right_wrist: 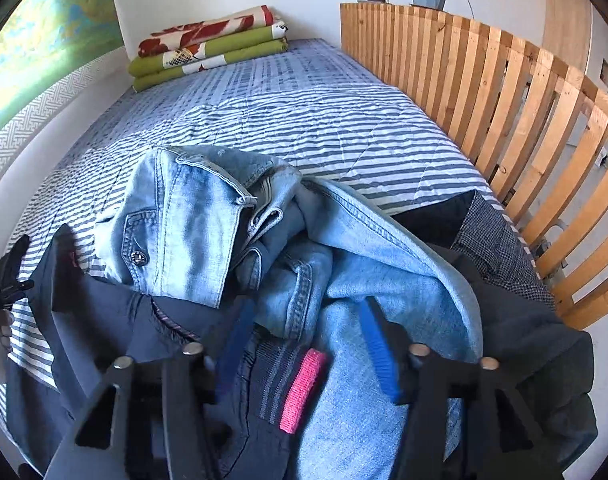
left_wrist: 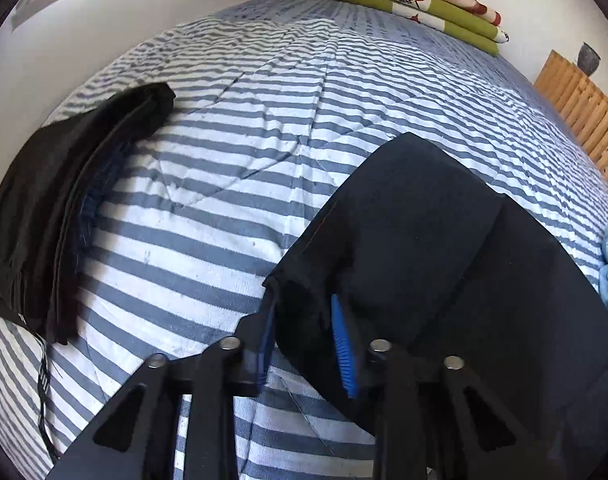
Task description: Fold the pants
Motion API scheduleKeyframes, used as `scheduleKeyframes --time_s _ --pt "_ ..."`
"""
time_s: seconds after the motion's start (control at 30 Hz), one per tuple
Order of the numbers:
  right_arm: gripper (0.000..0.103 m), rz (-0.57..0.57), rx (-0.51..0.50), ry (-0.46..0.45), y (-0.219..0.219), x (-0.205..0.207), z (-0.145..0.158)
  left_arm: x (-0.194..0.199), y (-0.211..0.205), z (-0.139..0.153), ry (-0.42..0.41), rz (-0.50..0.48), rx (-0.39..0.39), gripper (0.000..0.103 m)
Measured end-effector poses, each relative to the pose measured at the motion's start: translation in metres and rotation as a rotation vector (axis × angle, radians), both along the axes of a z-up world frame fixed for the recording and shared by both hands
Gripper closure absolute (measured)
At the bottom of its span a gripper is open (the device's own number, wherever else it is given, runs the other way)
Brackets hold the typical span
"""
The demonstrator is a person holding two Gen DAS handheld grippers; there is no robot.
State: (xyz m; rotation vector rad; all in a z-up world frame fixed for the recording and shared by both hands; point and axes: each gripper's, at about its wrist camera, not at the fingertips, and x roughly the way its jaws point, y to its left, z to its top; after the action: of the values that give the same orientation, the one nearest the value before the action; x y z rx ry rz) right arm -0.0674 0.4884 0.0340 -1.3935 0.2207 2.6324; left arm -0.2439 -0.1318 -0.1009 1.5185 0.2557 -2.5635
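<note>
— Where are the pants?

— The dark navy pants point(left_wrist: 444, 248) lie on the striped bed cover point(left_wrist: 244, 120), and the left claw point(left_wrist: 308, 336) is pinching a bunched corner of them between its blue pads.

— And the right one?

— The right claw point(right_wrist: 308, 344) hangs spread over a heap: light denim jeans point(right_wrist: 232, 216) on top, navy cloth with a pink tab point(right_wrist: 304, 390) beneath (nothing gripped there).

— Anything else?

— A folded black stack point(left_wrist: 64, 208) at the left, a green floral blanket point(right_wrist: 208, 48) at the far end, wooden slats point(right_wrist: 484, 92) alongside.
</note>
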Motion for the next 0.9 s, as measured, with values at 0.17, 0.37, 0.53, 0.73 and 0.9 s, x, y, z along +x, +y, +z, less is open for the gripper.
scheduleKeyframes --time_s 0.17,0.37,0.53,0.73,0.9 --pt "0.052 -0.011 -0.013 -0.049 -0.001 -0.007 -0.027 0.02 -0.013 0.016 0.036 -0.014 0.051 0.097" --pt "0.103 0.004 0.011 0.005 -0.014 -0.004 -0.02 0.102 -0.055 0.033 0.012 -0.003 0.074 0.096" --pt "0.103 -0.012 0.047 0.083 -0.007 0.004 -0.002 0.128 -0.08 0.026 -0.073 0.013 0.029 0.056" --pt "0.057 0.09 -0.107 -0.005 0.002 -0.006 -0.013 0.075 -0.079 0.04 0.03 0.018 0.188 0.03" --pt "0.054 0.087 -0.148 -0.017 0.003 -0.01 -0.025 0.006 -0.05 0.018 -0.036 -0.031 0.142 0.027"
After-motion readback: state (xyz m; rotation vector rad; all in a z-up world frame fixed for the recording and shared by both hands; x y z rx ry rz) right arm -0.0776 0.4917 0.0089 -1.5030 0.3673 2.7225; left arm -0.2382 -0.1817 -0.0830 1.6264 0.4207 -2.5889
